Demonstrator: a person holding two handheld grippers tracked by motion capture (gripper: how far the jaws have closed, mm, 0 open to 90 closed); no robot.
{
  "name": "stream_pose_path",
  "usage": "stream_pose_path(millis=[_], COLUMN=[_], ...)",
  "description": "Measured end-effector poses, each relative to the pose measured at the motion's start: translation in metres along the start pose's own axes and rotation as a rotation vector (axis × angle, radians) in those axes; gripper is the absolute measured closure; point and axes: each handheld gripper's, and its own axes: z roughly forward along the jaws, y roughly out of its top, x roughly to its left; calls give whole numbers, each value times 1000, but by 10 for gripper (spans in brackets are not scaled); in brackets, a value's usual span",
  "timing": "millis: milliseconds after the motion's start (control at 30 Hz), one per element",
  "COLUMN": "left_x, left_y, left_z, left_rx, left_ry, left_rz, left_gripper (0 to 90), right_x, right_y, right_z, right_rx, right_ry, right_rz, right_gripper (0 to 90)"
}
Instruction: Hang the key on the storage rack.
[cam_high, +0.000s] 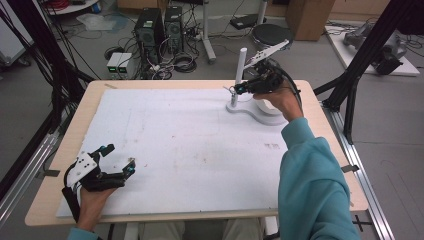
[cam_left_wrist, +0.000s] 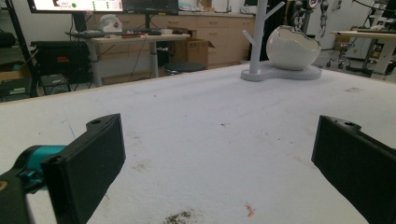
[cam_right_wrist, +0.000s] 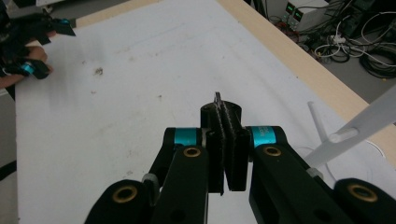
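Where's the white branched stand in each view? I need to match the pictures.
High view: white branched stand upper right, at the right claw.
Left gripper view: top, right of centre, beside the white egg-shaped bowl.
Right gripper view: right edge.
Shared landmark: white table mat.

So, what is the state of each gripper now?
Left gripper: open, holding nothing.
Right gripper: shut on a small thin metal piece, possibly a ring.
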Motion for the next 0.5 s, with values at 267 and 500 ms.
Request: stream_pose_path(millis=[267,500], left_x=[0,0], left_y=[0,0], left_z=[0,0], left_rx=[-1,3], left_ry=[-1,-1], left_rz=[0,5], left_gripper=[32,32], right_x=[-14,-27], right_y=[7,3], right_z=[-9,-1], right_rx=[6,25], right_ry=[-30,-42], right_rz=[33,74], right_gripper=[891,892])
